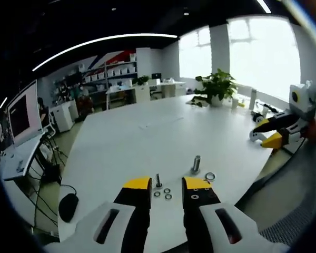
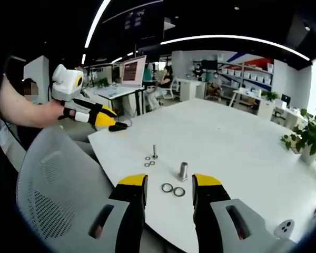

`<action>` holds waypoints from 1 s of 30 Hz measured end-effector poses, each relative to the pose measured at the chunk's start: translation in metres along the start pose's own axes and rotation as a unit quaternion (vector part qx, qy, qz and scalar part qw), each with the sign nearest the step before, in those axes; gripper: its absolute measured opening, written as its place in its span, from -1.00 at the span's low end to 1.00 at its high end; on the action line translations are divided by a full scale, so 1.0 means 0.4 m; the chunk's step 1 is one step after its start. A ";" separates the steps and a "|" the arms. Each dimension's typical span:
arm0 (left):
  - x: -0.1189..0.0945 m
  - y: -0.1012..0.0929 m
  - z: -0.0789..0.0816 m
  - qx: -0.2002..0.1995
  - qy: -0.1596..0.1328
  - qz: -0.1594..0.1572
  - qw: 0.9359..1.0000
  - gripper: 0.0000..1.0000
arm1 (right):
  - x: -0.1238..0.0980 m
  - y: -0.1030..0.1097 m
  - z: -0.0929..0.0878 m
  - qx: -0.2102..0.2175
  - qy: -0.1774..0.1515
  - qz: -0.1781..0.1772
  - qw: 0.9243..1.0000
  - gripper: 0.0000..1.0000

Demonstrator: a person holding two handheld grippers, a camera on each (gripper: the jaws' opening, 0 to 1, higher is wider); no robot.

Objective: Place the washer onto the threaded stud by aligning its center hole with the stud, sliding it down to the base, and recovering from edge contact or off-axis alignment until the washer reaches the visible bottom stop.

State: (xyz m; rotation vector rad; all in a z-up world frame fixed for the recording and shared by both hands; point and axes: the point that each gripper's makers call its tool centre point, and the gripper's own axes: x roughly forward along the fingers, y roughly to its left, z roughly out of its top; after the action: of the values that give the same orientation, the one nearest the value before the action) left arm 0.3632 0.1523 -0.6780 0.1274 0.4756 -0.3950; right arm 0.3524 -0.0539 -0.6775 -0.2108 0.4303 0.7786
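Two washers are seen lying flat on the white bench, just beside the thick threaded stud, which stands upright; none is on it. In the left gripper view one washer is visible next to the same stud. A thinner stud stands apart, with small washers scattered at its foot; how many there are is hard to make out in either view.

The right claw is held with jaws spread, nothing between them, hovering short of the washers. The left claw is likewise parted and empty, with the thin stud seen between its tips.

The bench is large and pale. A potted plant stands at its far end before bright windows. Shelving, desks and monitors are noted beyond, under dark ceiling with strip lights. A grey mesh chair cuts off the bench's near edge.
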 end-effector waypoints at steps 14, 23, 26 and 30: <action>0.034 0.019 -0.040 -0.005 0.056 0.013 0.998 -0.58 | -0.006 -0.012 0.007 0.006 -0.008 -0.010 1.000 -0.28; 0.101 0.014 -0.073 -0.016 0.100 -0.003 0.995 -0.57 | -0.010 -0.024 0.015 0.016 -0.018 -0.019 1.000 -0.27; 0.127 0.015 -0.078 -0.013 0.114 -0.011 0.993 -0.57 | -0.010 -0.024 0.017 0.016 -0.019 -0.018 1.000 -0.26; 0.158 0.021 -0.104 0.006 0.149 -0.024 0.989 -0.58 | -0.010 -0.025 0.016 0.018 -0.018 -0.020 0.999 -0.26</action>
State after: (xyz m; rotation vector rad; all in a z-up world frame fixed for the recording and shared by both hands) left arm 0.4008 0.1471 -0.7440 0.1881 0.7718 -0.4282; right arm 0.3590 -0.0614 -0.6698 -0.1715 0.4046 0.7347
